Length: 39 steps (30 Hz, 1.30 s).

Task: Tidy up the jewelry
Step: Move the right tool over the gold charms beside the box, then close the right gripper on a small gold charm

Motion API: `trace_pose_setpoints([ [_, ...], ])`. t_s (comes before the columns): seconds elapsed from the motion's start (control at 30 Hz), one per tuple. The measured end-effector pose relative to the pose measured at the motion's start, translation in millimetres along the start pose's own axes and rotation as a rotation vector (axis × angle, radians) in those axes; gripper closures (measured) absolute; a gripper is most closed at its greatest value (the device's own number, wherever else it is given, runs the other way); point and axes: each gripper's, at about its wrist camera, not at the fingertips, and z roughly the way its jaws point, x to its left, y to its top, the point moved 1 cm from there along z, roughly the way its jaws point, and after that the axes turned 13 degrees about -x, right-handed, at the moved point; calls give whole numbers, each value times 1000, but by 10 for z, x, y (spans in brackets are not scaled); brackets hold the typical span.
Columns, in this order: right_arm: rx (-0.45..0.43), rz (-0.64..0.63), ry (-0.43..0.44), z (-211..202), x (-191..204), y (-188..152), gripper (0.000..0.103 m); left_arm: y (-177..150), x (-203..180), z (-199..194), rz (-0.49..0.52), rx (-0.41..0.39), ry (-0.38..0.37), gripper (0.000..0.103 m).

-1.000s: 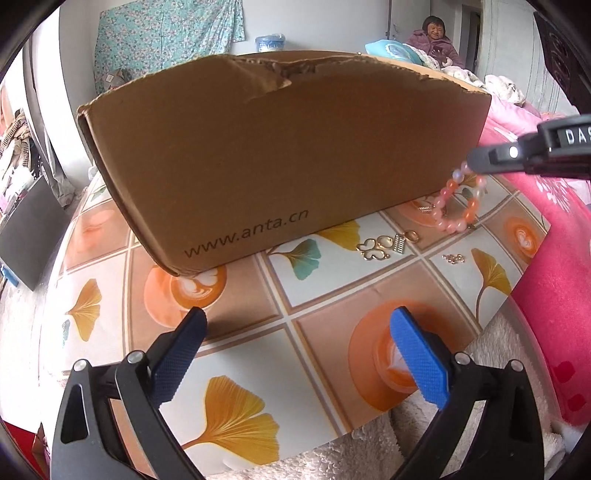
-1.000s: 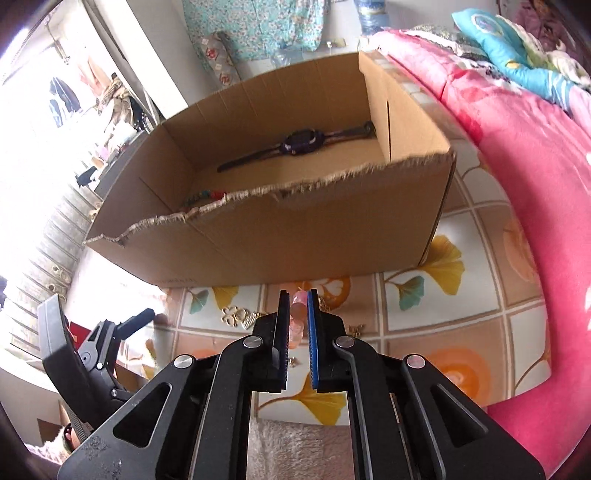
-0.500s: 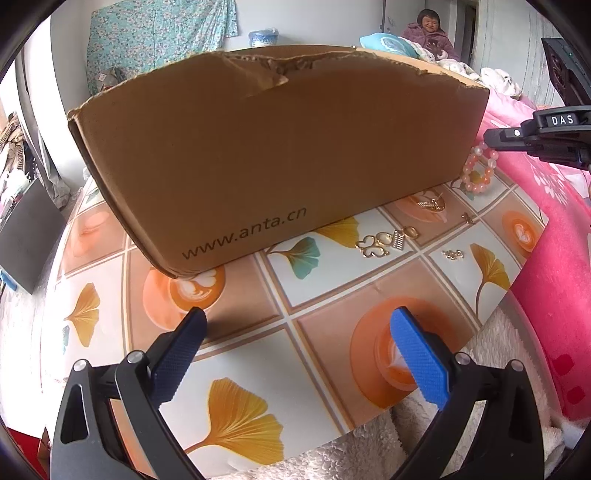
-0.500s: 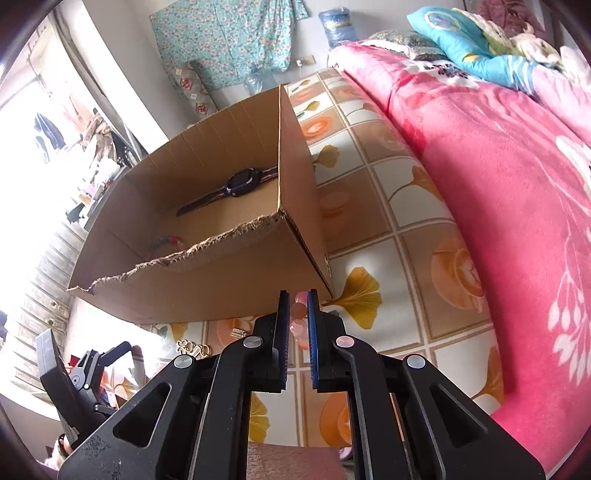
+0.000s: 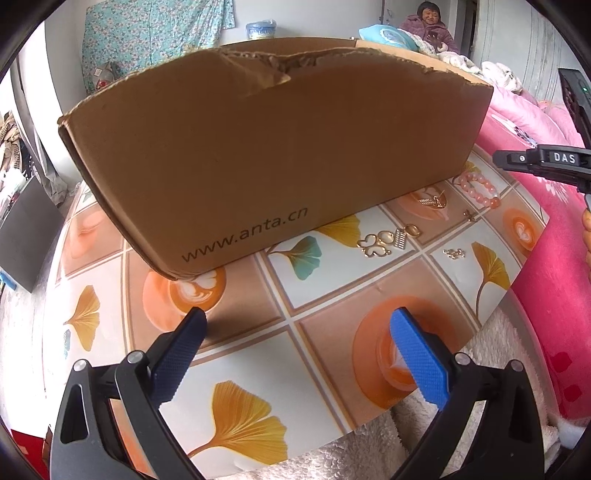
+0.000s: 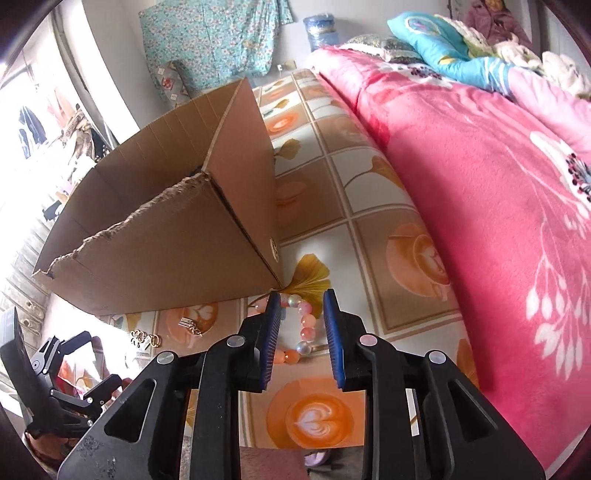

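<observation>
A pink and pearl bead bracelet (image 5: 478, 190) lies on the patterned tablecloth (image 5: 332, 291) by the right corner of the cardboard box (image 5: 277, 147). In the right wrist view the bracelet (image 6: 306, 326) rests flat, seen between the fingers of my right gripper (image 6: 302, 306). Those jaws are opening and their pads are clear of the beads. That gripper's tip (image 5: 498, 157) hangs just above the bracelet in the left wrist view. My left gripper (image 5: 295, 317) is open and empty over the near part of the tablecloth. Gold charms (image 5: 380, 243) lie in front of the box.
More small gold pieces (image 5: 454, 253) and a pendant (image 5: 432, 201) lie near the bracelet. A pink blanket (image 6: 480, 184) borders the cloth on the right, and a fluffy white cover (image 5: 369, 443) lies at its near edge. A person (image 5: 436, 29) sits in the background.
My right gripper carried the bracelet rightward past the box's corner and down to the cloth, then its jaws parted and the bracelet now lies on the table. The left gripper stayed put.
</observation>
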Motion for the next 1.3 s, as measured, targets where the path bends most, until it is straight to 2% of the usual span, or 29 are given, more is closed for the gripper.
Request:
trace_pose_setpoints([
  [0.1, -28, -33, 72, -100, 120, -97, 78, 78, -10, -105, -18, -75, -34, 7],
  [0.2, -21, -78, 155, -143, 306, -278, 78, 166, -112, -177, 13, -141, -69, 16],
  [0.27, -3, -85, 200, -135, 403, -376, 78, 215, -184, -175, 41, -159, -87, 30],
  [0.43, 71, -59, 263, 38, 491, -573, 80, 291, -333, -55, 114, -140, -127, 52],
  [0.57, 81, -77, 293, 100, 557, -599, 80, 296, -422, 48, 169, -105, -156, 72],
  [0.63, 82, -81, 304, 123, 569, -581, 80, 260, -426, 97, 188, -84, -174, 77],
  [0.83, 85, -71, 323, 168, 578, -566, 80, 271, -411, 217, 228, -47, -201, 78],
  [1.03, 86, -69, 331, 205, 613, -546, 80, 304, -375, 282, 232, -34, -258, 78],
  [1.2, 83, -55, 330, 224, 588, -505, 80, 309, -372, 280, 250, -30, -272, 78],
  [1.3, 82, -53, 329, 183, 484, -504, 80, 300, -329, 260, 242, -24, -285, 83],
])
